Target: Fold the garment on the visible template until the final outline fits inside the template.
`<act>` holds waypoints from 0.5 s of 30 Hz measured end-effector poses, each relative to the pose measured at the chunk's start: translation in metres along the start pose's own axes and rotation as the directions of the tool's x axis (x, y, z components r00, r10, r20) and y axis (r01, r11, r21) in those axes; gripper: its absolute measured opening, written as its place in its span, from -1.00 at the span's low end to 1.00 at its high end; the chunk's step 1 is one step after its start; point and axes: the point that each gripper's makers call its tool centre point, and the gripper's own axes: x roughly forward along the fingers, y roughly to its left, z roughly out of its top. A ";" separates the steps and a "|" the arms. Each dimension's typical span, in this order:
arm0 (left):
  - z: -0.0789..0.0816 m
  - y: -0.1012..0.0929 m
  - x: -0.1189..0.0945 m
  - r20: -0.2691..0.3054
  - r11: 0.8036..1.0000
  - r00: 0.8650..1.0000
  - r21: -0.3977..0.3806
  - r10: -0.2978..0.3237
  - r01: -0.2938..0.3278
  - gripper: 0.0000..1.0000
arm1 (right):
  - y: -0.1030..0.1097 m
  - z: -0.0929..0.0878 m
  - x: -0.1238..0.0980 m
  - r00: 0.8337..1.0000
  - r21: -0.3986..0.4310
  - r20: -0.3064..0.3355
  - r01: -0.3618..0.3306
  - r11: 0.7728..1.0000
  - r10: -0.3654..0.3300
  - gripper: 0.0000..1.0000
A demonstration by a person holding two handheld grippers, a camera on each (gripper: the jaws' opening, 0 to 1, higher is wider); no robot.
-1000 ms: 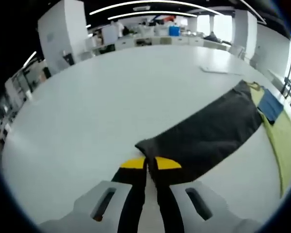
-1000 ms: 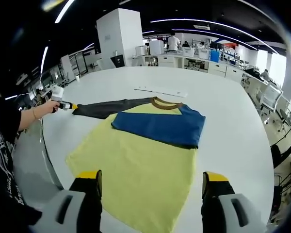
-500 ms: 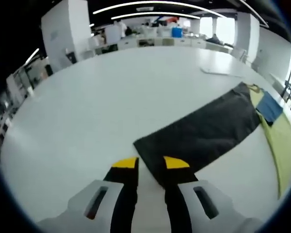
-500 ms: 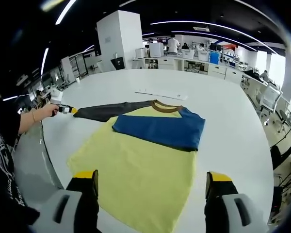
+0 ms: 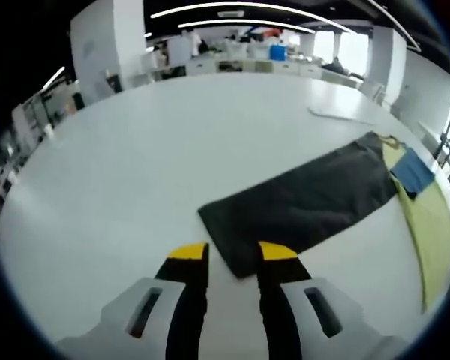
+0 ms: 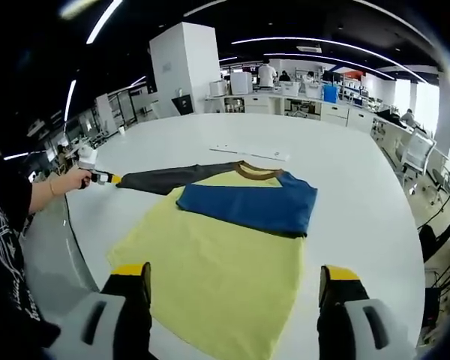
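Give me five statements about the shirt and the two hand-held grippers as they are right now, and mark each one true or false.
1. The left hand-held gripper is open, its jaws apart at the cuff of the dark sleeve. True.
2. The blue sleeve is stretched straight out to the side of the shirt. False: it lies folded across the yellow body near the brown collar.
3. The right hand-held gripper is clamped on the hem. False: its jaws stand wide apart and hold nothing.
4. The dark sleeve lies flat and extended on the white table. True.
5. The garment is bunched into a ball. False: it is spread flat.
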 end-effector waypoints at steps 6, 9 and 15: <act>-0.007 -0.002 0.000 -0.017 0.999 1.000 -0.038 0.008 -0.008 -0.57 | -0.001 -0.001 -0.002 1.000 0.002 0.003 0.003 1.000 -0.003 0.87; -0.010 -0.002 0.001 -0.029 0.998 1.000 -0.060 0.012 -0.014 -0.59 | -0.002 -0.002 -0.004 1.000 0.006 0.006 0.005 1.000 -0.005 0.87; -0.018 -0.004 0.002 -0.064 0.995 0.998 -0.095 0.021 -0.027 -0.63 | -0.003 -0.004 -0.005 1.000 0.014 0.010 0.012 1.000 -0.012 0.87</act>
